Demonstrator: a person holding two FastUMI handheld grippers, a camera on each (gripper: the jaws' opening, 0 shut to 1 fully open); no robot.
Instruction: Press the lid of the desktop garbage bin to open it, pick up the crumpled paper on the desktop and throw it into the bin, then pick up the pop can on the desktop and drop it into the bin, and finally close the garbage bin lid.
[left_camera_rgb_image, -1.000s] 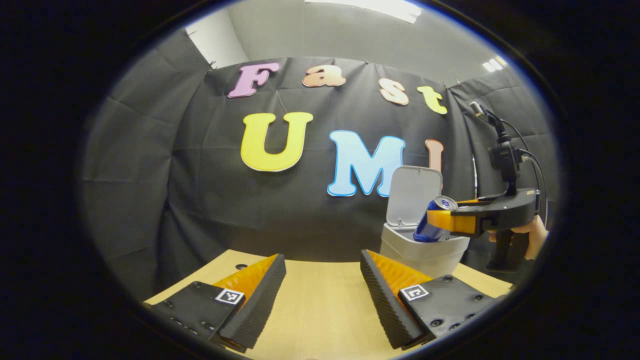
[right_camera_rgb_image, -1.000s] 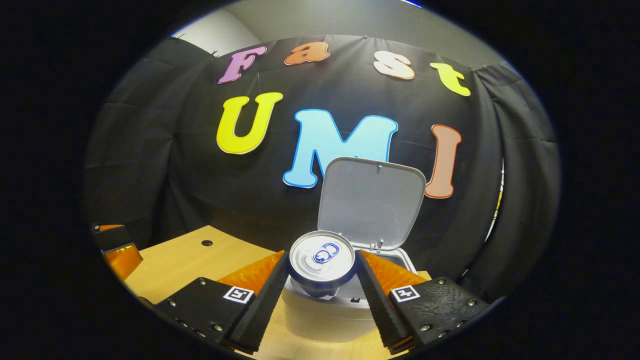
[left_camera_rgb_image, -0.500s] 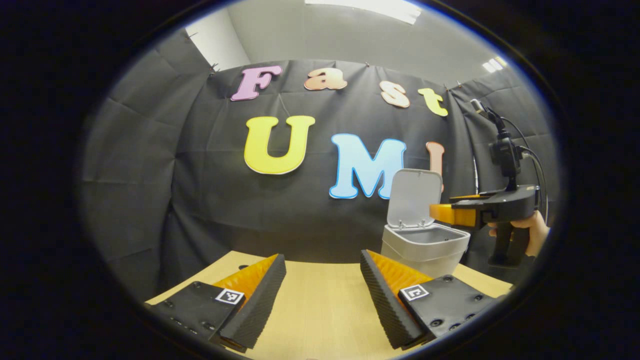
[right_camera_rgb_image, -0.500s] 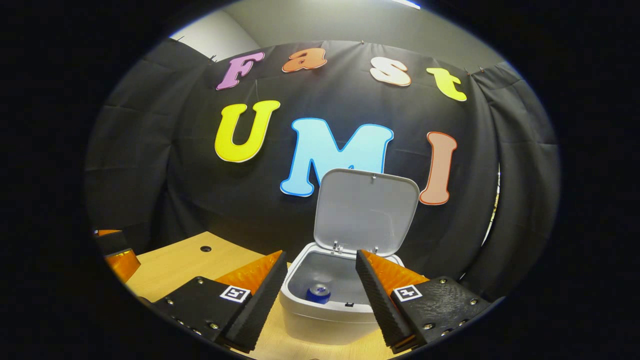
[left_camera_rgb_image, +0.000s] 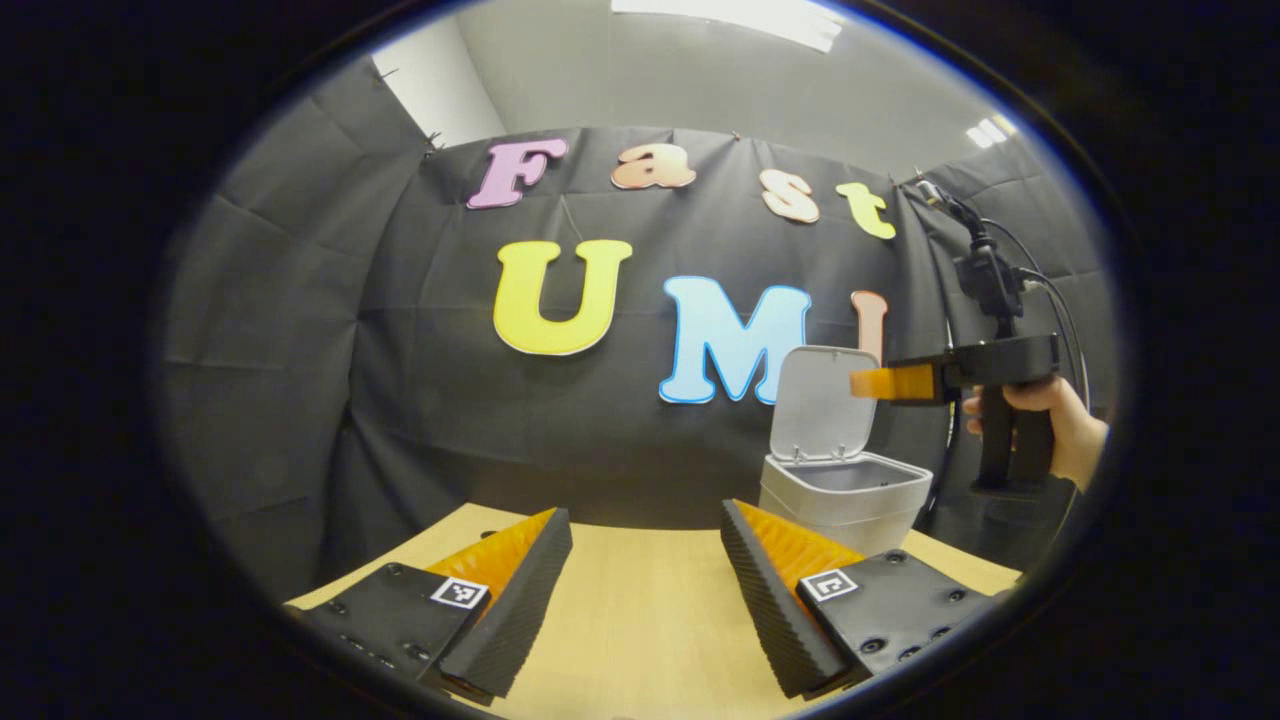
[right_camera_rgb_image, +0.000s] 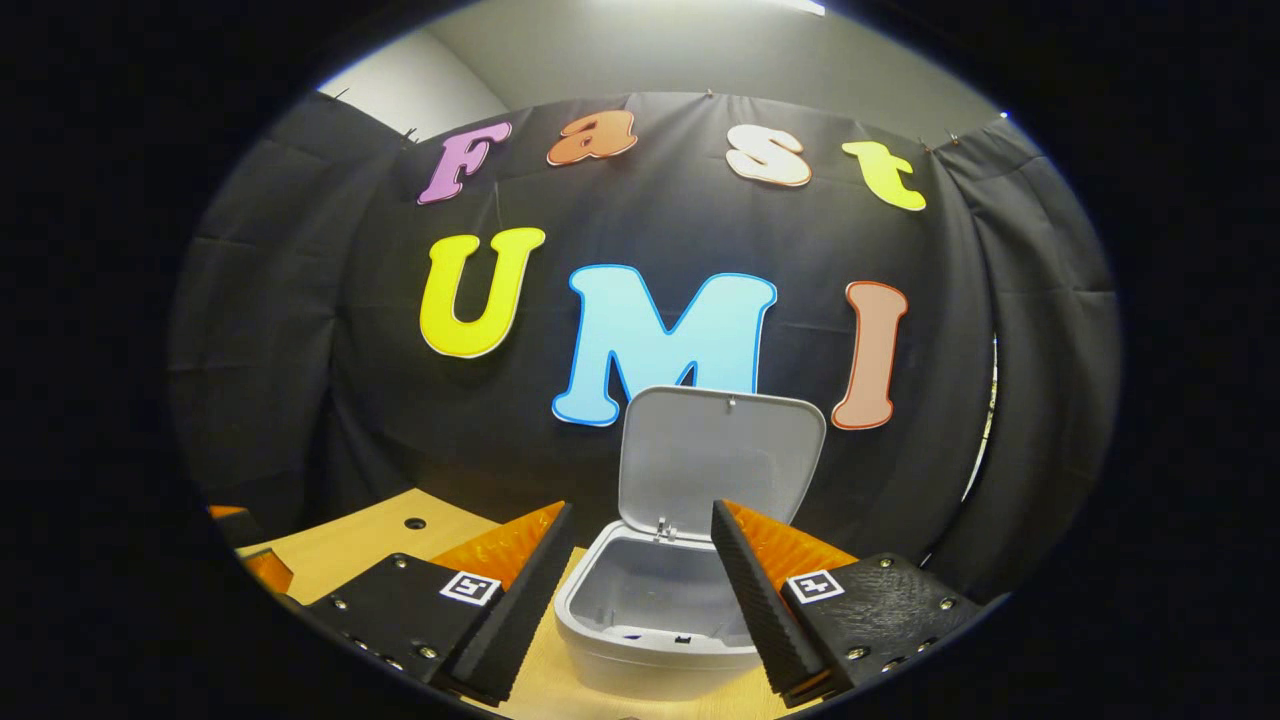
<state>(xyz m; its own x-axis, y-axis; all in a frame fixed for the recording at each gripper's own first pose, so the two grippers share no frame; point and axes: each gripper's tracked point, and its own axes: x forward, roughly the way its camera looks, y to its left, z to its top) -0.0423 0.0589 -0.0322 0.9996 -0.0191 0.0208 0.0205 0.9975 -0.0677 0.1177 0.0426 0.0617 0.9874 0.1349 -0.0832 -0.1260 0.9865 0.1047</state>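
Garbage bin (right_camera_rgb_image: 655, 668): stands on the far right part of the wooden table (left_camera_rgb_image: 640, 600), close against the booth's black wall, mouth upward and uncovered so that things can be dropped straight in.

Lid (right_camera_rgb_image: 720, 455): tipped up on its rear hinge, nearly upright, leaning back toward the wall; left that way to keep the opening free. Not yet closed, which by the task looks like the only step remaining.

Right gripper (right_camera_rgb_image: 640, 508): held in a hand (left_camera_rgb_image: 1060, 430) above and just in front of the bin, pointing at the raised lid. Jaws wide apart, gripping nothing, the bin's hollow showing between them. Seems well placed to reach the lid's upper edge and tip it forward and down.

Left gripper (left_camera_rgb_image: 644, 510): hangs low over the bare middle of the table, well apart from the bin. Jaws likewise spread wide, nothing between them. Probably parked there to stay out of the other one's way.

Pop can (right_camera_rgb_image: 630, 633): judged to be the small blue sliver low inside the bin, near the front wall; too little visible to be sure. Crumpled paper presumably deeper, below the rim.
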